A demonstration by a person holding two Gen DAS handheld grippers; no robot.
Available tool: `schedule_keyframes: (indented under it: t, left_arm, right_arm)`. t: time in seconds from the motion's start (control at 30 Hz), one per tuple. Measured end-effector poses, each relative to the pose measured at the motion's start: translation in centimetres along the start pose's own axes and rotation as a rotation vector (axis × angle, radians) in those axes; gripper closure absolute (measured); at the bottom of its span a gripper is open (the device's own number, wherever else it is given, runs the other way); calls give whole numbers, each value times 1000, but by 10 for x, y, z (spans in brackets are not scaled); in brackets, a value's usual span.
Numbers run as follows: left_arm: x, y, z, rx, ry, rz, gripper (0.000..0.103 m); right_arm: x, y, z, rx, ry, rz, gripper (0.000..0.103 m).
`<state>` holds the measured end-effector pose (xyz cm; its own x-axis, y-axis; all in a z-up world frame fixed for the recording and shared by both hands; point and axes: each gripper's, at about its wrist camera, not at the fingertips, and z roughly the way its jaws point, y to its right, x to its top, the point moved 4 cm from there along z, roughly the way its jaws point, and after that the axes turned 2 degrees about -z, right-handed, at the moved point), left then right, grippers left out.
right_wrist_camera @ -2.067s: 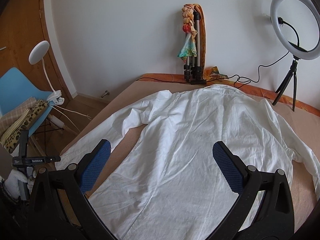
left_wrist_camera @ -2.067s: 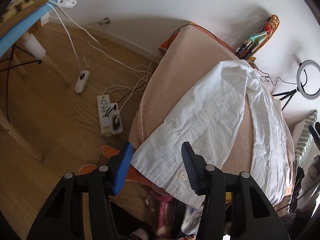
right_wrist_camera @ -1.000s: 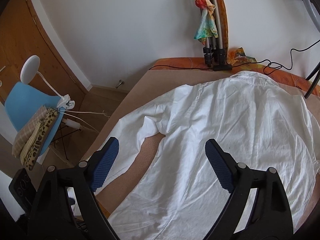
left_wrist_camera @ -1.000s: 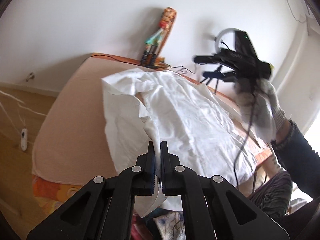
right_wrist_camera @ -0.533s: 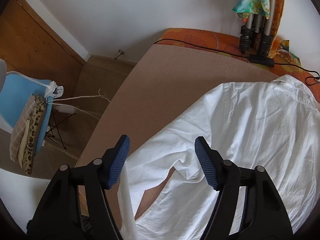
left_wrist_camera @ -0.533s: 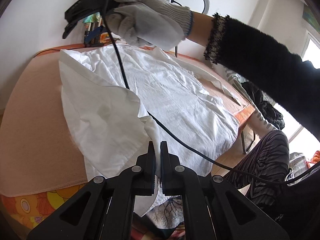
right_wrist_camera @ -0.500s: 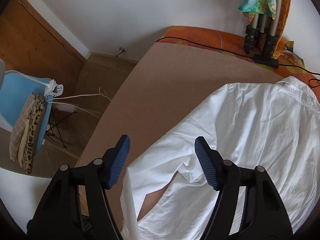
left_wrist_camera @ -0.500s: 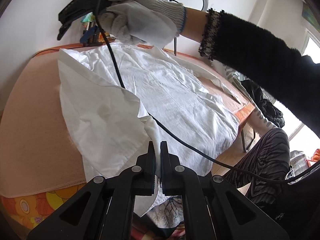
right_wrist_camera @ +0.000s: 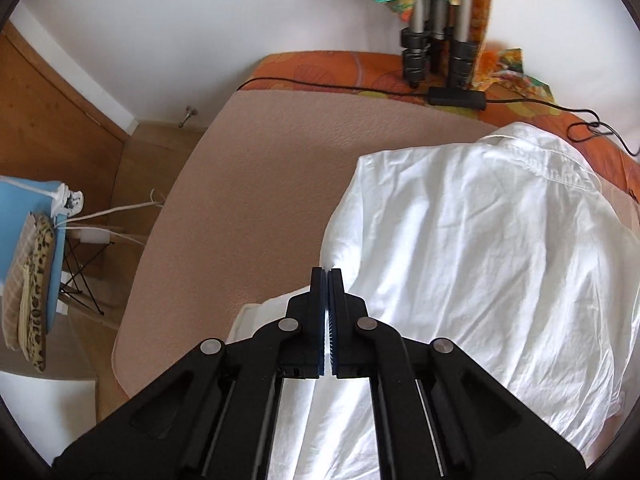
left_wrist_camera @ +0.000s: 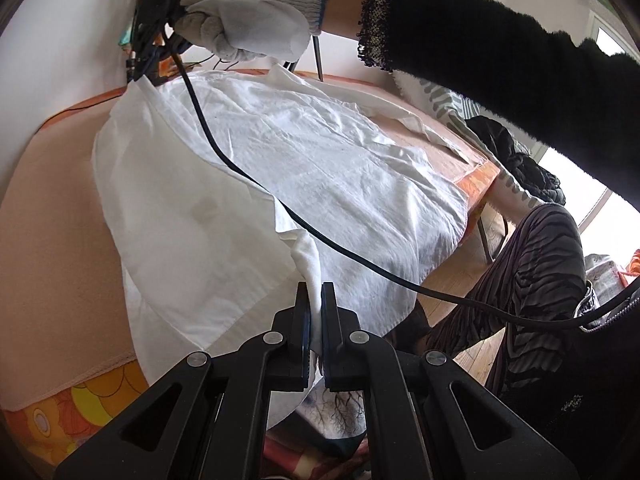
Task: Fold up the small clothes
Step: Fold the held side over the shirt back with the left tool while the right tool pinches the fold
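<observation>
A white shirt (left_wrist_camera: 320, 160) lies spread on a pink mat (left_wrist_camera: 52, 220). My left gripper (left_wrist_camera: 315, 292) is shut on a bunched strip of its fabric near the front edge, holding that part up off the mat. In the right wrist view the shirt (right_wrist_camera: 480, 260) fills the right half, collar toward the far wall. My right gripper (right_wrist_camera: 328, 272) is shut on the shirt's left shoulder edge, with white cloth between the pads. The left wrist view shows the right gripper (left_wrist_camera: 138, 72) held in a gloved hand (left_wrist_camera: 248, 12), with the shirt's shoulder corner drawn up to it.
A black cable (left_wrist_camera: 320, 236) hangs from the right gripper across the shirt. A folded tripod (right_wrist_camera: 436, 40) and a power brick stand at the mat's far edge. A blue chair (right_wrist_camera: 24, 208) with cloths stands left on the wooden floor. The person's striped leg (left_wrist_camera: 532, 280) is at the right.
The right gripper's jaws have gone from wide apart to shut on the shirt's shoulder edge after moving down and forward. The left gripper stays shut on the fabric and has shifted a little.
</observation>
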<state>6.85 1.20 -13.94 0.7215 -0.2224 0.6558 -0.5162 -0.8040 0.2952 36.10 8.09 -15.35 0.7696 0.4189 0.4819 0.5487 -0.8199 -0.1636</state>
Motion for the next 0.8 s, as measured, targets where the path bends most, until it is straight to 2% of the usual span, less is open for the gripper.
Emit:
schedule_keyframes:
  t: [0.1,0.2,0.27,0.33,0.4,0.43,0.47,0.53,0.6,0.7,0.8]
  left_arm:
    - [-1,6,5,-6,-12,20,100]
    - [-6,13,13,3,-43,53,100]
    - [-10,16,15,24,-59,67,99]
    - [-13,16,9,28,-65,61,85]
    - [-17,14,-3,48,-42,54,76]
    - [-18,13,-9,49,-28,44,75]
    - [-20,8,-16,51,-17,21,75]
    - [-23,-7,-24,65,0,-54,75]
    - [-28,-26,-28,71,1,-143,75]
    - [-34,-45,-19,57,-21,-256,75]
    - [-42,-51,-6,34,-61,-301,75]
  right_arm:
    - [-19,32,-8,-7,20,53,101]
    - [-36,54,1,29,3,91,101]
    - [-46,61,4,21,-4,88,101]
    - [-50,57,7,-78,-11,28,97]
    - [-55,53,-1,-166,0,-44,92]
    - [-58,50,-8,-197,14,-73,83]
    - [-58,46,-14,-221,33,-96,67]
    - [-61,39,-34,-263,97,-126,58]
    - [-62,24,-47,-211,120,-154,59]
    - [-63,-2,-47,-132,99,-175,58]
    - [-63,-32,-34,-79,59,-206,59]
